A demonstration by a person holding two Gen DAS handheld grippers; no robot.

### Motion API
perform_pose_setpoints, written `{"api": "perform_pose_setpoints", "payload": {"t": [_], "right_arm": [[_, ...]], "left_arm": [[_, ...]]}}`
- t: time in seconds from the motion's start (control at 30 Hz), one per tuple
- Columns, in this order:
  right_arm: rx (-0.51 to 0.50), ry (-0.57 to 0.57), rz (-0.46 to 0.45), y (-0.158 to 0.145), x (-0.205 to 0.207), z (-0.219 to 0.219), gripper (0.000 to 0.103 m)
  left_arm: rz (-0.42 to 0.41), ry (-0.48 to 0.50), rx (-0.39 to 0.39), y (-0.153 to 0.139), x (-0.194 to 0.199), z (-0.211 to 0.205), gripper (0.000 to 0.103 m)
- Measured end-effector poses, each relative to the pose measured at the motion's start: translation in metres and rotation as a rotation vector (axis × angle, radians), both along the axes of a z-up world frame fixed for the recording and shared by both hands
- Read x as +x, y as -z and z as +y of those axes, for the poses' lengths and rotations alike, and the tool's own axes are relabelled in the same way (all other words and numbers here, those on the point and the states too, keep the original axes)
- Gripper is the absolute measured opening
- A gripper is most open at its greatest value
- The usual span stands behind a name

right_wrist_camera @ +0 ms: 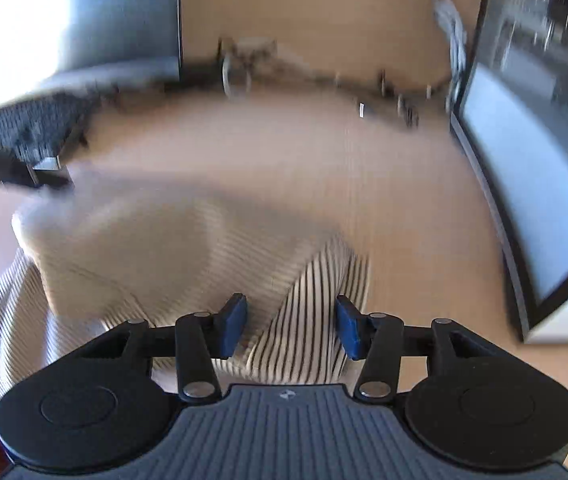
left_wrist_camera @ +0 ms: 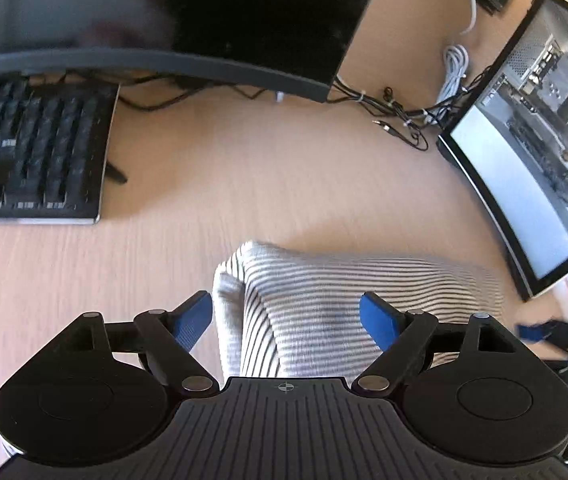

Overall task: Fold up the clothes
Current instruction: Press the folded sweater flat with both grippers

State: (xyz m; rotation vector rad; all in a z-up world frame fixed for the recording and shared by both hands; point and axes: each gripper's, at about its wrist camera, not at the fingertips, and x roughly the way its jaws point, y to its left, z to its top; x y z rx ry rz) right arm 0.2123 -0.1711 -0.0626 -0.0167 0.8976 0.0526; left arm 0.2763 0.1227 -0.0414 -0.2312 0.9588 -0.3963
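Observation:
A white garment with thin dark stripes [left_wrist_camera: 348, 300] lies bunched on the wooden desk [left_wrist_camera: 263, 168]. My left gripper [left_wrist_camera: 286, 322] is open, its blue-padded jaws spread wide over the garment's left end. In the blurred right wrist view the same striped garment [right_wrist_camera: 187, 256] is folded over on itself. My right gripper [right_wrist_camera: 292, 326] is open above its right corner, holding nothing. The right gripper's blue tip also shows at the right edge of the left wrist view [left_wrist_camera: 532, 330].
A black keyboard [left_wrist_camera: 31, 152] lies at the left under a dark monitor [left_wrist_camera: 203, 20]. A second monitor [left_wrist_camera: 532, 152] stands at the right. Tangled cables [left_wrist_camera: 404, 116] and a white cord [left_wrist_camera: 454, 76] lie at the back.

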Motion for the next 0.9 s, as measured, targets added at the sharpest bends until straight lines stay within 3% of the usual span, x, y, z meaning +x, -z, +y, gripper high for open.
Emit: {"api": "perform_pose_setpoints", "payload": {"t": [0.17, 0.43, 0.77, 0.9], "right_arm": [[0.059, 0.024, 0.02, 0.01, 0.002, -0.005, 0.048], [0.026, -0.014, -0.017, 0.015, 0.009, -0.003, 0.048], [-0.037, -0.001, -0.051, 0.017, 0.059, -0.018, 0.049], [-0.052, 0.016, -0.059, 0.018, 0.079, -0.026, 0.049]], "left_arm": [[0.044, 0.086, -0.019, 0.01, -0.006, -0.006, 0.074], [0.082, 0.064, -0.068, 0.028, 0.002, -0.018, 0.071], [0.056, 0.041, -0.064, 0.032, 0.035, -0.041, 0.071], [0.016, 0.017, -0.069, 0.026, 0.048, -0.046, 0.064]]}}
